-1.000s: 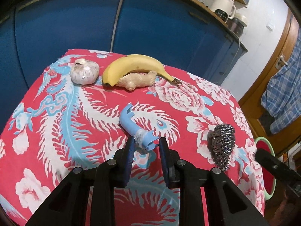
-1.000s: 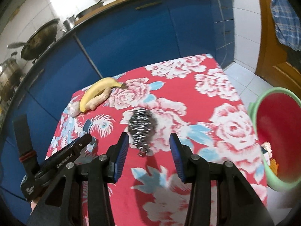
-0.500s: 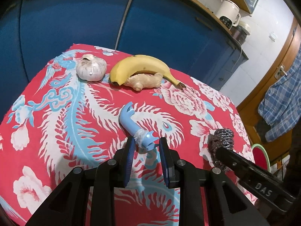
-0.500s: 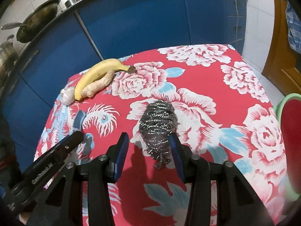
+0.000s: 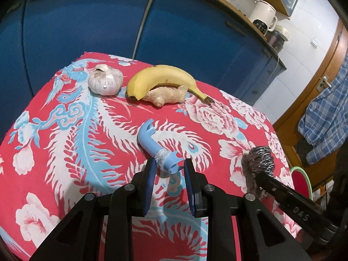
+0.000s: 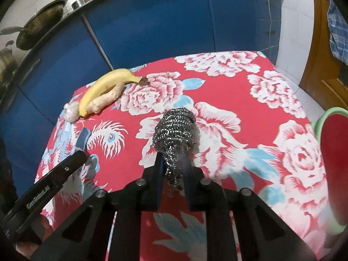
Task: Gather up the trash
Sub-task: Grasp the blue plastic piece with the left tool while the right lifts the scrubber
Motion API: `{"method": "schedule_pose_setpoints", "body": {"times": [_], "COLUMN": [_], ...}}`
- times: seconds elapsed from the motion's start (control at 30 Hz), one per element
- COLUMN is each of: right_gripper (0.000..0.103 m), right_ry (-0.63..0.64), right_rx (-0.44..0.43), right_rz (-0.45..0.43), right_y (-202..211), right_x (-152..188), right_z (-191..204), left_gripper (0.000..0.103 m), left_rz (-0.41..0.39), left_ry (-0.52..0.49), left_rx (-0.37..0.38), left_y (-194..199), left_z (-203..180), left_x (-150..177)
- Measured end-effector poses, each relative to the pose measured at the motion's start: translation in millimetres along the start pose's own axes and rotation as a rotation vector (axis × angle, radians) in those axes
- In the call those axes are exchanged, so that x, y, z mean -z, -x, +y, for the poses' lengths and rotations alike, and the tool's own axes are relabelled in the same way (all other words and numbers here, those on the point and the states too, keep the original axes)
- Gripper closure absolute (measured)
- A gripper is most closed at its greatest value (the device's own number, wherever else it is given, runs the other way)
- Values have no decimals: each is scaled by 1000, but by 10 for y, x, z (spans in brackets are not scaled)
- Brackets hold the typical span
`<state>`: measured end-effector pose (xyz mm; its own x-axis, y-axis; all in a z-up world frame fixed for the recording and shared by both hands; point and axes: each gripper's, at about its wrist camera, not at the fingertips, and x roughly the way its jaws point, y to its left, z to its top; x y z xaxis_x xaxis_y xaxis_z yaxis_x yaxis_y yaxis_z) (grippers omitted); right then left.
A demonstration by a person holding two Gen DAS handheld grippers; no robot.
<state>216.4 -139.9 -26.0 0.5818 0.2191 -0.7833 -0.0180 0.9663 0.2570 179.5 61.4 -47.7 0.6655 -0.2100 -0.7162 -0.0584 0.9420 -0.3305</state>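
Lying on the right part of the surface (image 6: 250,87), the steel scourer (image 6: 176,130) is being squeezed at its near end by the right hand-held gripper (image 6: 174,169), whose jaws have just been closing onto it. Judging by the springy wire, lifting straight and slowly toward the red bin (image 6: 332,169) at the right edge is looking wisest, while the left hand-held gripper (image 5: 169,171) is pinching the blue plastic piece (image 5: 156,145). Sitting beyond on the floral red cloth are a banana (image 5: 161,78), ginger (image 5: 167,95) and garlic (image 5: 105,82), with blue cabinets (image 5: 87,32) standing behind.
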Motion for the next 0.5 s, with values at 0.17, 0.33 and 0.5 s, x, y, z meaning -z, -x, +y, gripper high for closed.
{"method": "schedule_pose_setpoints", "body": {"times": [0.17,0.33,0.5], "right_gripper": [86,86,86], "right_ry": [-23,-40,-66], "right_rx": [-6,-5,0], "right_rz": [-34,-63,-95], "right_y": [223,434,678], "right_x": [34,81,149], "right_z": [-109,-199,-333], "left_gripper": [77,77,77], "left_rz": [-8,-7,-13], "left_ry": [-18,-41,-72], "left_rx": [12,29,42], "left_y": [17,37,99], "left_z": [-50,-123,-234], "left_x": [3,9,23]}}
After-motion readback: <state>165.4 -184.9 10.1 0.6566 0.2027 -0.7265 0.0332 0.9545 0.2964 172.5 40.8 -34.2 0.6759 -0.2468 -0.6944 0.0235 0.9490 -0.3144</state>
